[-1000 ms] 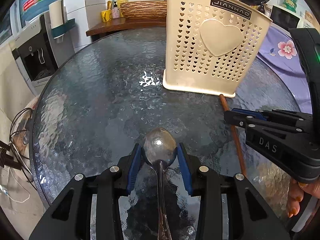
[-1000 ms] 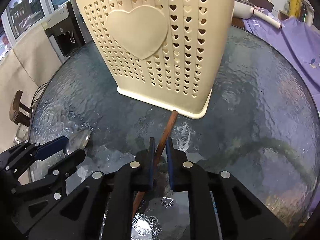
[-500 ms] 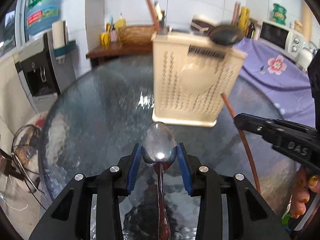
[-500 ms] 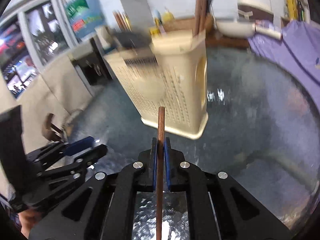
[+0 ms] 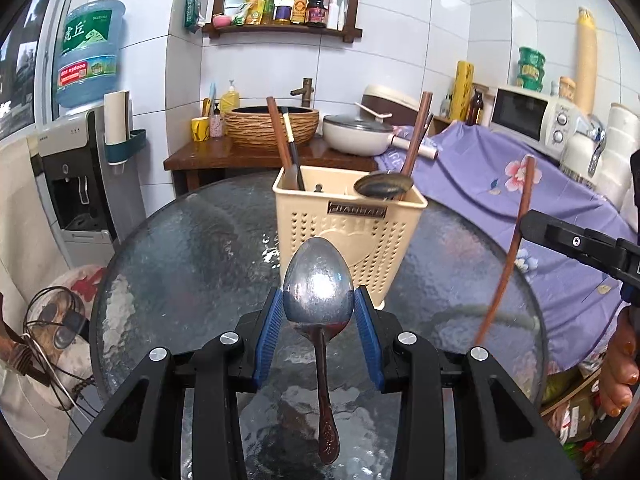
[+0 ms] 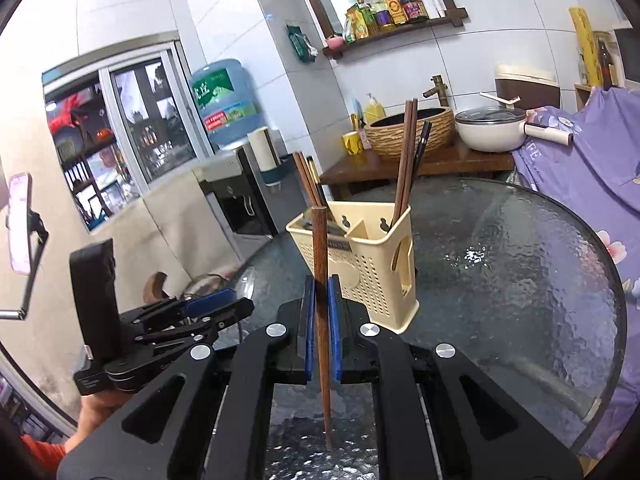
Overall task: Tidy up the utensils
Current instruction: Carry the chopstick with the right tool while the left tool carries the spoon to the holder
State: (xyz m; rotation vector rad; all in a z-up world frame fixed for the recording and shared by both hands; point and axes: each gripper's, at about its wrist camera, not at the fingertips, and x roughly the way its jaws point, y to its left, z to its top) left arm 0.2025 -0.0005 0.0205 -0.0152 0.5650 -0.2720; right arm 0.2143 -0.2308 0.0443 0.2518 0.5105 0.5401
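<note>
My left gripper (image 5: pixel 318 312) is shut on a metal spoon (image 5: pixel 318 286), bowl up, handle hanging down, held above the glass table. My right gripper (image 6: pixel 320 294) is shut on a brown wooden chopstick (image 6: pixel 320 248), held upright; the chopstick also shows at the right of the left wrist view (image 5: pixel 516 240). The cream perforated utensil holder (image 5: pixel 348 248) stands on the table ahead of both grippers and holds chopsticks (image 6: pixel 406 164) and a dark ladle (image 5: pixel 382 186). The left gripper shows in the right wrist view (image 6: pixel 216 308), lower left.
The round textured glass table (image 6: pixel 520 272) carries the holder. A purple flowered cloth (image 5: pixel 500 188) lies to the right. A water dispenser (image 5: pixel 76 184) stands left. A wooden counter with a basket sink (image 5: pixel 272 124) and a white pot (image 5: pixel 356 134) is behind.
Both grippers have lifted off the table and tilted up, the left with the spoon, the right with the chopstick. The holder now appears farther and lower.
</note>
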